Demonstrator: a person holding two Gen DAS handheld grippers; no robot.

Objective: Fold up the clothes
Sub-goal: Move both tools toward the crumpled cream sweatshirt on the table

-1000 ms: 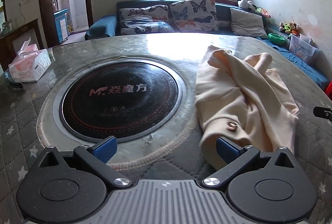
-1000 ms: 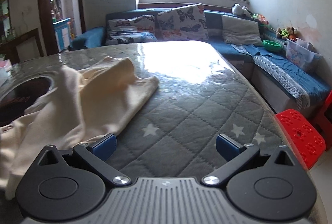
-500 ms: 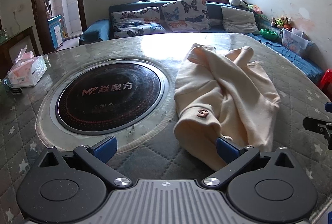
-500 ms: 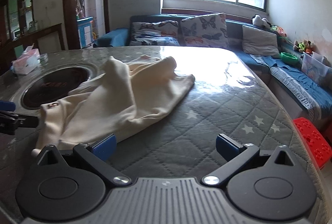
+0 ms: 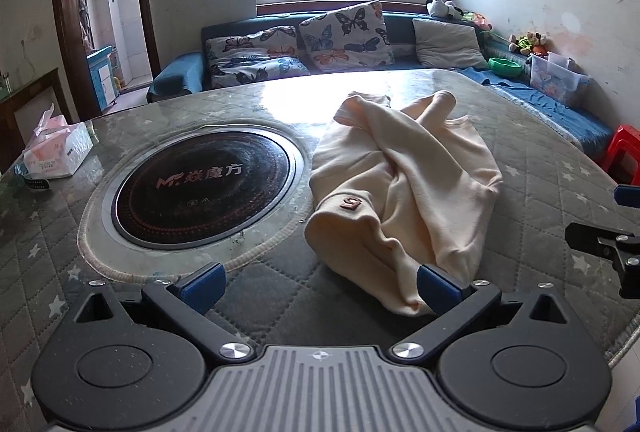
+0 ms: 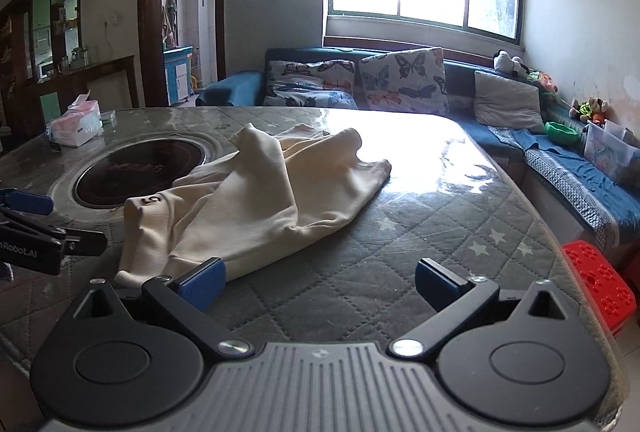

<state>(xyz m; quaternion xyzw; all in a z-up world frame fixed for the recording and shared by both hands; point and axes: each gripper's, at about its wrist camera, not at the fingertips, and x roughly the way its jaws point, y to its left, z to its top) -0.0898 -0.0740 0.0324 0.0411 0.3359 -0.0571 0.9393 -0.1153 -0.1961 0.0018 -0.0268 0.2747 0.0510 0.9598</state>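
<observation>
A cream garment (image 5: 404, 187) lies crumpled on the quilted table, right of the round black cooktop (image 5: 202, 187); a small brown mark sits on its near hem. My left gripper (image 5: 320, 286) is open near the table's front edge, its right fingertip (image 5: 434, 282) at the garment's near corner. In the right wrist view the same garment (image 6: 260, 199) spreads ahead and to the left. My right gripper (image 6: 318, 282) is open, its left fingertip (image 6: 202, 282) just in front of the cloth's near edge. Each gripper shows at the edge of the other's view.
A tissue box (image 5: 56, 151) stands at the table's far left. A blue sofa with butterfly cushions (image 5: 344, 35) runs behind the table and along the right wall. A red plastic stool (image 6: 600, 286) stands on the floor off the table's right edge.
Both grippers have pulled back toward the table's front edge and lifted, so more of the garment and table shows. The garment lies as before. Both grippers stay open.
</observation>
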